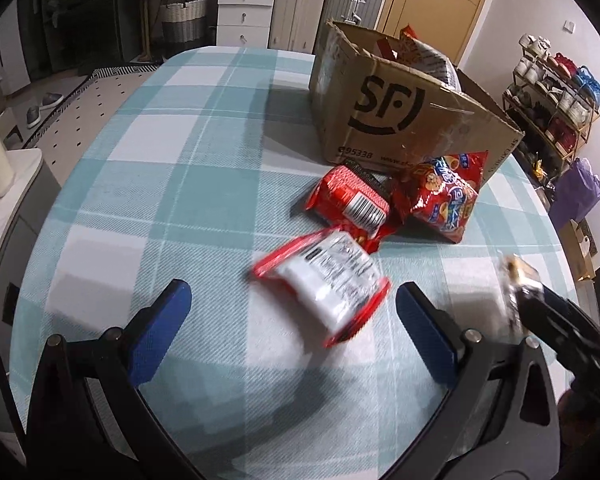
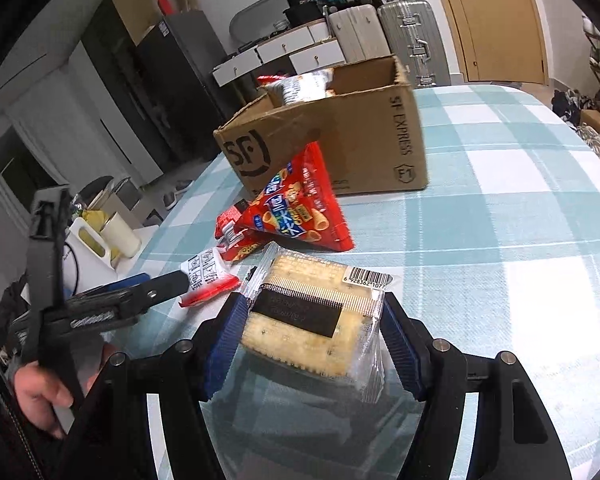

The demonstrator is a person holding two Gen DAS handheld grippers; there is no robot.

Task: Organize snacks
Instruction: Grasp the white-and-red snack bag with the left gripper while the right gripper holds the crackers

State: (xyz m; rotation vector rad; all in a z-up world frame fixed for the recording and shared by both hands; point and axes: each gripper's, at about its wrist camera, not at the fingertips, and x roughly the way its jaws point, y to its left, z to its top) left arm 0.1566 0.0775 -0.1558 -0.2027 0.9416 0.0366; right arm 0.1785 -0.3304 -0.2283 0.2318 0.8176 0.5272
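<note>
**Cracker pack gripped, red packets loose before the box**

The right gripper point(image 2: 312, 344) clamps a clear-wrapped cracker pack point(image 2: 312, 316) above the checked tablecloth point(image 2: 500, 240). The left gripper point(image 1: 292, 312) stands wide open and empty, a red-and-white snack packet point(image 1: 324, 280) lying just beyond it. Two more red packets point(image 1: 400, 200) lie against the near side of the SF cardboard box point(image 1: 400, 112), which holds more snacks.

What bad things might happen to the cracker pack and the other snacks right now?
1. The right gripper squeezes the clear cracker pack from both sides; the crackers might crack if pressed harder.
2. The cardboard box already has packets poking above its rim, so a dropped pack could slide back out.
3. The left gripper is open around the red-and-white packet, and the right gripper is close beside it, so they could bump.
</note>
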